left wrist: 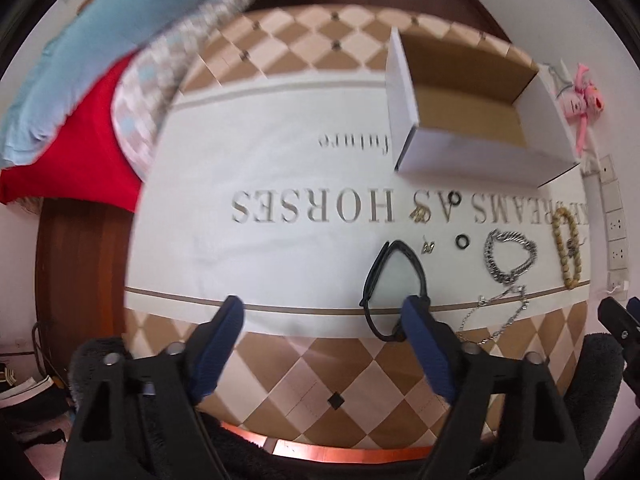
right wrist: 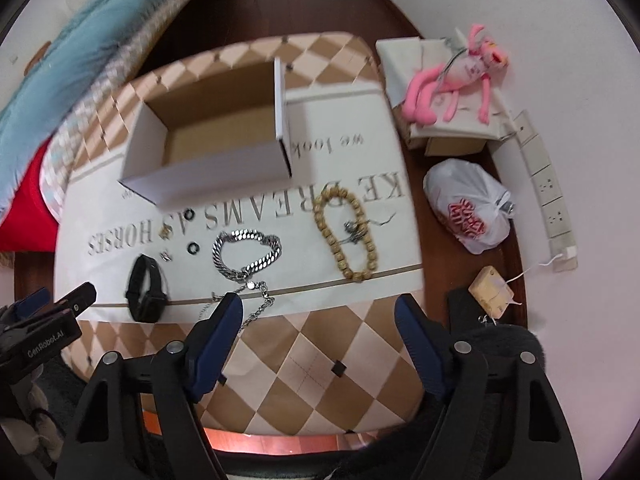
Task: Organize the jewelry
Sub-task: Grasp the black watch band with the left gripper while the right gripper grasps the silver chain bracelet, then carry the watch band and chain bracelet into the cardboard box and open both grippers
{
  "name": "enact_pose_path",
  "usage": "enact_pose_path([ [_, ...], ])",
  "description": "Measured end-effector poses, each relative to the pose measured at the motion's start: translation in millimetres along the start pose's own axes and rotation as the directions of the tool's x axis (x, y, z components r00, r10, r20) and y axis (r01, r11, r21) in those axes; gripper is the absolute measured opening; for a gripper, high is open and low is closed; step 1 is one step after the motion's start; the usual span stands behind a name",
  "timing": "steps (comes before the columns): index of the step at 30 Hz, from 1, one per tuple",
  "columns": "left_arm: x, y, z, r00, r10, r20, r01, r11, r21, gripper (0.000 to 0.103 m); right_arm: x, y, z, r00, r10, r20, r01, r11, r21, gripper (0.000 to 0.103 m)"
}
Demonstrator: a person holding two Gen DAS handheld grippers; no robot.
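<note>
Blue-padded fingers of the left gripper stand spread wide and empty over the near edge of a low table covered in a tan-and-cream diamond-pattern cloth, its right finger just in front of a black wristband with a dark rectangular face. The right gripper is likewise spread and holds nothing, poised over the same near edge farther right.

Nothing has been sorted yet, by the look of it: the open white cardboard box with a brown inside at the far side of the white printed runner appears empty, and every piece lies loose on the runner between box and grippers. Left to right in the right wrist view: the black wristband; a small silver earring or charm, too small to identify; a small gold-coloured trinket; 2 black rings, 1 near the box and 1 nearer; a chunky silver curb-link bracelet; a thin silver chain trailing from it toward the near edge; and a loop of tan wooden prayer beads with a small metal charm lying on it.

The step in hand appears to be the first pick. The left gripper is best placed for the wristband: lower, straddle the strap, close, then carry it to the far box. The thin chain nearest the right gripper would need a low, careful pinch.
</note>
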State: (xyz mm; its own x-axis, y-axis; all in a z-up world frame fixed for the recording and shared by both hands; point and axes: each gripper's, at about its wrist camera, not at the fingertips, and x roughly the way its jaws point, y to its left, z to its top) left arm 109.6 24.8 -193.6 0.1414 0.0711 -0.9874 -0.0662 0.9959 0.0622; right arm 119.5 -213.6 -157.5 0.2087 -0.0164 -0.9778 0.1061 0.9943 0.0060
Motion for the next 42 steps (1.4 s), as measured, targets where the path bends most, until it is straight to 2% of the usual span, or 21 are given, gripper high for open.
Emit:
enact_pose_path([
  [3,21.3,-3.6,3.6,0.999,-0.03,-0.037,0.03,1.0,0.002,0.076,20.7,3.6,1.6,1.0,-0.007,-0.029,0.007,1.0,-0.009,0.079],
  [5,33.4,-5.9,5.7,0.997,-0.053,-0.055,0.053,0.999,0.004,0.071,33.7,3.8,3.9,0.999,-0.003,-0.048,0.003,1.0,-0.006,0.077],
  [7,44.6,-7.7,7.3,0.995,-0.062,-0.076,0.063,0.998,0.009,0.058,47.3,6.1,7.6,0.998,-0.003,-0.064,0.002,1.0,-0.009,0.074],
  [9,54.7,-7.2,8.5,0.992,-0.071,-0.1,0.072,0.997,0.006,0.05,56.9,7.6,11.6,0.997,0.003,-0.076,-0.004,1.0,-0.007,0.071],
  [12,66.9,-6.5,10.4,0.991,-0.07,-0.115,0.072,0.997,0.013,0.047,71.7,11.6,19.4,0.996,0.015,-0.088,-0.015,1.0,0.007,0.068],
  [13,70.0,-6.0,10.8,0.991,-0.067,-0.116,0.07,0.997,0.017,0.042,75.2,12.7,21.7,0.996,0.018,-0.087,-0.017,1.0,0.011,0.067],
  [14,71.7,-5.8,11.2,0.991,-0.071,-0.113,0.073,0.997,0.019,0.041,78.1,13.9,23.6,0.996,0.02,-0.086,-0.019,1.0,0.012,0.067],
  [17,72.4,-5.4,13.7,0.994,-0.071,-0.089,0.074,0.996,0.039,0.026,88.1,21.0,28.9,0.996,0.023,-0.082,-0.023,1.0,0.004,0.065],
  [19,73.6,-3.7,19.4,0.994,-0.073,-0.084,0.077,0.996,0.046,0.01,94.6,26.5,31.6,0.996,0.018,-0.083,-0.018,1.0,-0.008,0.062],
  [20,74.5,-3.1,21.1,0.994,-0.073,-0.081,0.077,0.996,0.049,0.008,97.5,28.9,33.2,0.997,0.015,-0.082,-0.016,1.0,-0.014,0.061],
  [24,75.2,1.1,34.4,0.996,-0.065,-0.067,0.068,0.996,0.049,0.006,105.6,39.0,33.5,0.997,-0.01,-0.074,0.006,0.999,-0.05,0.055],
  [26,72.3,-0.1,38.2,0.996,-0.064,-0.056,0.066,0.997,0.05,0.005,110.1,43.2,32.3,0.998,-0.033,-0.06,0.029,0.997,-0.073,0.048],
  [27,71.7,1.4,40.6,0.997,-0.064,-0.052,0.067,0.997,0.049,0.005,108.9,44.3,31.3,0.999,-0.017,-0.033,0.015,0.997,-0.074,0.044],
  [29,63.2,-2.0,45.2,0.997,-0.062,-0.042,0.065,0.996,0.056,0.004,108.4,48.7,29.2,1.0,-0.012,0.007,0.012,0.996,-0.093,0.033],
  [30,59.6,-3.5,45.4,0.997,-0.061,-0.037,0.063,0.996,0.059,0.004,107.4,51.8,28.2,1.0,-0.006,0.021,0.008,0.994,-0.105,0.014],
  [31,53.1,-6.9,42.2,0.998,-0.06,-0.032,0.062,0.996,0.06,0.004,106.7,55.8,27.2,1.0,-0.006,0.028,0.009,0.993,-0.119,0.008],
  [36,32.1,-6.3,42.6,0.997,-0.078,-0.004,0.078,0.996,0.053,0.004,98.3,63.5,19.4,0.998,0.059,0.016,-0.057,0.993,-0.104,0.005],
  [42,-7.9,-8.1,47.7,0.992,-0.109,0.061,0.106,0.993,0.051,0.004,53.2,67.0,14.5,0.983,0.176,0.056,-0.169,0.98,-0.106,0.005],
])
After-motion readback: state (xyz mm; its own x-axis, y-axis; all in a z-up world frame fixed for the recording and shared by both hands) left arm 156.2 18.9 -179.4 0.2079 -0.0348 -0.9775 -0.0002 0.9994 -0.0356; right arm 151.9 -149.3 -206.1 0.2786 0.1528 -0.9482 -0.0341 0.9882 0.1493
